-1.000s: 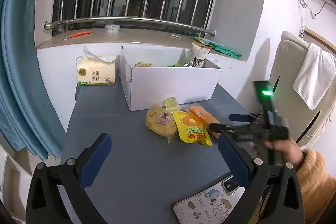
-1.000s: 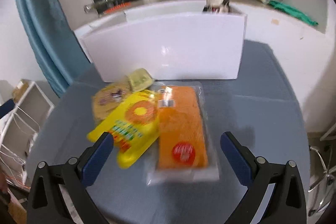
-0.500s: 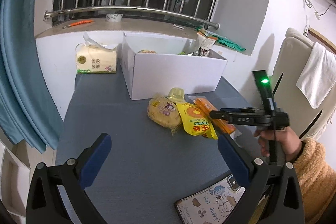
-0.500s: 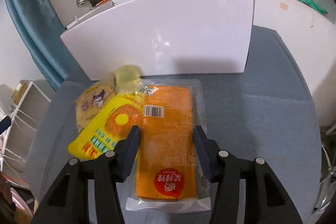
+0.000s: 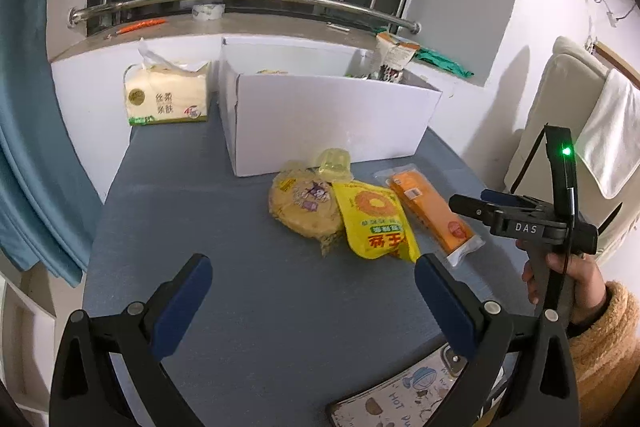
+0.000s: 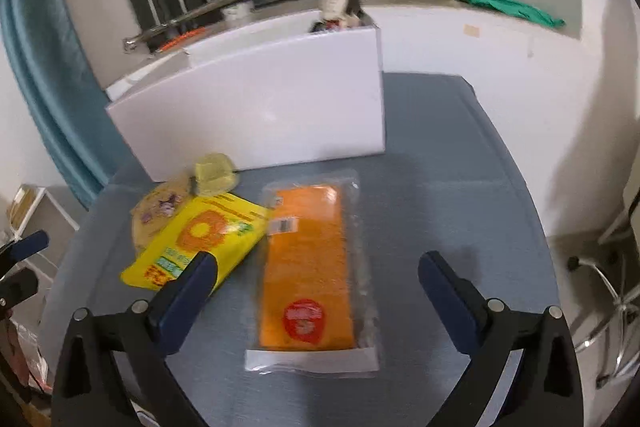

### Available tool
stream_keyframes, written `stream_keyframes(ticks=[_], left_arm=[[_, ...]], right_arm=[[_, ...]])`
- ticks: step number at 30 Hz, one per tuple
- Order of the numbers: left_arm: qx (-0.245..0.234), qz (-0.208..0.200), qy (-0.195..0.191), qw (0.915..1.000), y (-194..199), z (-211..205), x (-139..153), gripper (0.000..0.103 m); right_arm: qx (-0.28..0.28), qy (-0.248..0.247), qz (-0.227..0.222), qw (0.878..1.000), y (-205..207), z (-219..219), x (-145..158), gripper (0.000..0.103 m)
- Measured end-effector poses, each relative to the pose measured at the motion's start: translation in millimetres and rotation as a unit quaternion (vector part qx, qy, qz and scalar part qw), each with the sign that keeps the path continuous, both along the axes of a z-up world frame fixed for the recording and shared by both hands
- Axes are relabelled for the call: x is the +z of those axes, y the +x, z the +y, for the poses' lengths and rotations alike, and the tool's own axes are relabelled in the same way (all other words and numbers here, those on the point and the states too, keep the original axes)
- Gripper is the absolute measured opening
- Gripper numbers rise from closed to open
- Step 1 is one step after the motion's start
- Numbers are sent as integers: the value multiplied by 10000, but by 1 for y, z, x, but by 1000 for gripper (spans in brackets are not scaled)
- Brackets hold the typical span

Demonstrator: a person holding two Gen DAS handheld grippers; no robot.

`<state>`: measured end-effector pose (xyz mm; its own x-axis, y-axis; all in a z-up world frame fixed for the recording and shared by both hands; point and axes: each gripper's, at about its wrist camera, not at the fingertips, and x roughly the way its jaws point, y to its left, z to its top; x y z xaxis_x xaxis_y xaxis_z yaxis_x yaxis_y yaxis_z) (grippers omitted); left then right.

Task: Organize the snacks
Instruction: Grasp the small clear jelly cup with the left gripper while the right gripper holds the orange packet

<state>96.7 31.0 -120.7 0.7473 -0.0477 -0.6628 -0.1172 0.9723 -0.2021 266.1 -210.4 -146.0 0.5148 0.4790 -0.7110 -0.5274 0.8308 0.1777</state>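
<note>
Four snacks lie on the grey table in front of a white box (image 5: 328, 123) (image 6: 256, 115) holding several snacks. They are an orange packet (image 6: 306, 267) (image 5: 432, 213), a yellow packet (image 6: 200, 239) (image 5: 374, 225), a round cake packet (image 5: 304, 205) (image 6: 158, 213) and a small pale cup (image 5: 334, 163) (image 6: 212, 171). My right gripper (image 6: 318, 273) is open above the orange packet, which lies between its fingers; it also shows in the left wrist view (image 5: 492, 209). My left gripper (image 5: 312, 283) is open and empty, near the table's front.
A tissue pack (image 5: 166, 97) stands left of the box by the wall. A phone in a patterned case (image 5: 404, 399) lies at the table's front edge. A blue curtain (image 5: 24, 147) hangs at the left. A chair with a towel (image 5: 604, 131) stands at the right.
My right gripper closed partway around the orange packet half a second ago, then opened wide and drew back. The orange packet stays on the table. My left gripper barely moved.
</note>
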Motion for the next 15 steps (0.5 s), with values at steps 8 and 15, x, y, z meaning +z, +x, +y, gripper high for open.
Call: stream_keyframes(ticks=[8, 15], left_arm=[[-42, 21, 75, 10000, -2, -4, 0, 103], [-123, 84, 38, 9999, 11, -7, -3, 103]], right_arm=[[336, -529, 59, 9980, 1, 20, -22, 103], [632, -1001, -26, 9930, 0, 39, -31, 77]])
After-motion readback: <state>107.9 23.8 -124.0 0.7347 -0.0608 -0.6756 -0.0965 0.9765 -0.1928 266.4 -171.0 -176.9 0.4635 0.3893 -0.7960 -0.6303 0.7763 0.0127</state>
